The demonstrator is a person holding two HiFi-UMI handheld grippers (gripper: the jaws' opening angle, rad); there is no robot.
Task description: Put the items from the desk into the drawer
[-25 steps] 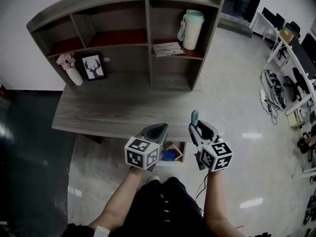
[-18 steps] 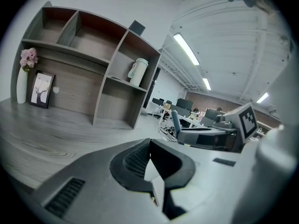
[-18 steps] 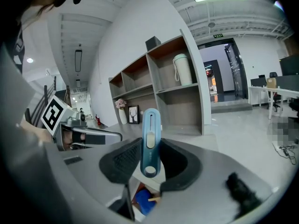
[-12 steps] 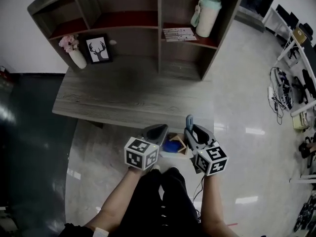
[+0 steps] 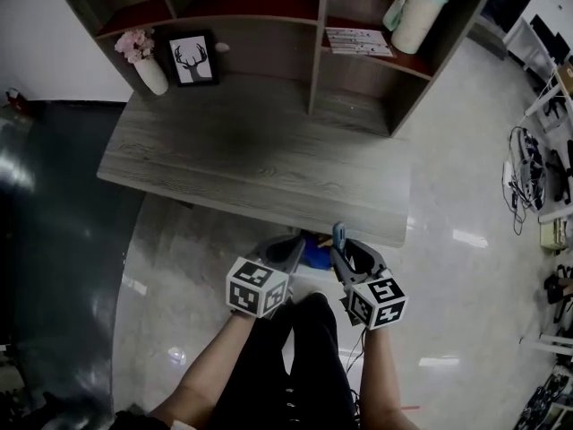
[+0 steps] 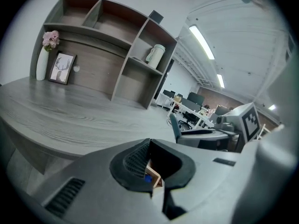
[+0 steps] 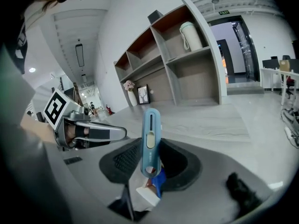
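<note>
Lowered since earlier: left gripper and right gripper, at front edge of grey wooden desk | count: two grippers, one blue plastic utility knife, one light wooden drawer | left: jaws together, empty | right: jaws clamped on upright knife, just by drawer

Across the middle of the head view: bench, with shelf unit on its far edge. Upper left, on the bench before the shelves: vase, picture frame just right of it. Upper right, in a shelf compartment: jug, booklet lying left of it. Below the bench's near edge: drawer, between left gripper and right gripper. Upright in the right one's jaws: cutter.
</note>
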